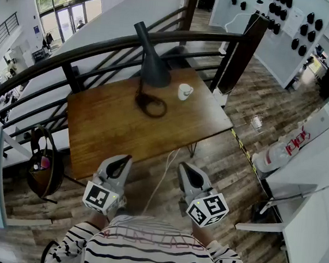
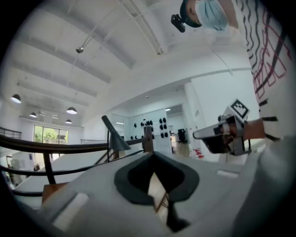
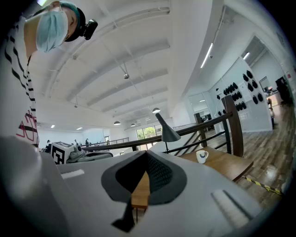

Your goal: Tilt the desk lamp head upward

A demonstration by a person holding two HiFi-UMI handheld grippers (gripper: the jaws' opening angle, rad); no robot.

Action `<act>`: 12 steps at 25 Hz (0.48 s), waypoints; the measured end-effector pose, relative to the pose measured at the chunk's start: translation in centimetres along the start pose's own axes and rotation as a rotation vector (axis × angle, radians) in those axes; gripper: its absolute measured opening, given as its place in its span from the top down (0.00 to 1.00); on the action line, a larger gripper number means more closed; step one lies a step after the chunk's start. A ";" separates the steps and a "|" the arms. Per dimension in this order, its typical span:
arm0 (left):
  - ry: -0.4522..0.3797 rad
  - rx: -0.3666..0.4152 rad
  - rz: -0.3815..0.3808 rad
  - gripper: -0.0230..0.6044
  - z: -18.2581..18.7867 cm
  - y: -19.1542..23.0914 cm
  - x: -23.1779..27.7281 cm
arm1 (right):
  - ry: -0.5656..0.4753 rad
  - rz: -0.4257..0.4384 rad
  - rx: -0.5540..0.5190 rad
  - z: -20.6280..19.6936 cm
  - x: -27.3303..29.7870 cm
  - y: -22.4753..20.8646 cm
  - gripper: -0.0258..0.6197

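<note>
Found a white cup [image 1: 184, 91] upright on the wooden table [image 1: 112, 129], toward its far side. Noted a dark railing [image 1: 103, 44] just behind the table.

Bare tabletop [image 1: 124, 131] fronts the lamp [image 1: 152, 63]; cup [image 1: 184, 91] stands beside it.

A lamp [image 1: 151, 62] and cup [image 1: 184, 91] are seen on the table [image 1: 104, 129]; the left gripper [image 1: 126, 158] and right gripper [image 1: 183, 167] are held closed near its front edge.
</note>
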State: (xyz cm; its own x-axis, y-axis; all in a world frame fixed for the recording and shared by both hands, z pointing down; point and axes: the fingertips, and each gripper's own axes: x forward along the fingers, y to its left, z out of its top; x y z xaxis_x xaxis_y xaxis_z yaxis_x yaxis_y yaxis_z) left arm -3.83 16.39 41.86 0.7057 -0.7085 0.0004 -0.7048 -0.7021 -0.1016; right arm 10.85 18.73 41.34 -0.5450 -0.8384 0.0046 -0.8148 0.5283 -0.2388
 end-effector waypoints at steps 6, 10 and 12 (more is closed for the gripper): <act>0.005 0.024 -0.003 0.96 -0.7 -0.5 -0.8 | -0.021 0.019 0.037 0.0 -0.6 0.5 0.96; 0.007 -0.002 0.005 0.96 -0.7 -0.9 -1.0 | -0.043 0.011 0.078 -0.3 -1.3 0.0 0.96; 0.009 -0.010 -0.001 0.96 -0.8 -1.3 -1.0 | -0.044 0.006 0.089 -0.6 -1.7 -0.2 0.96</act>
State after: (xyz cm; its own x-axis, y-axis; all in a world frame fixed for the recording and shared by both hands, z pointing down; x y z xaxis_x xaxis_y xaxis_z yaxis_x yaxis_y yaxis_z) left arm -3.73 17.97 42.80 0.7057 -0.7085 0.0098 -0.7049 -0.7034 -0.0914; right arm 11.83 20.11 41.95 -0.5388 -0.8415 -0.0389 -0.7897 0.5206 -0.3245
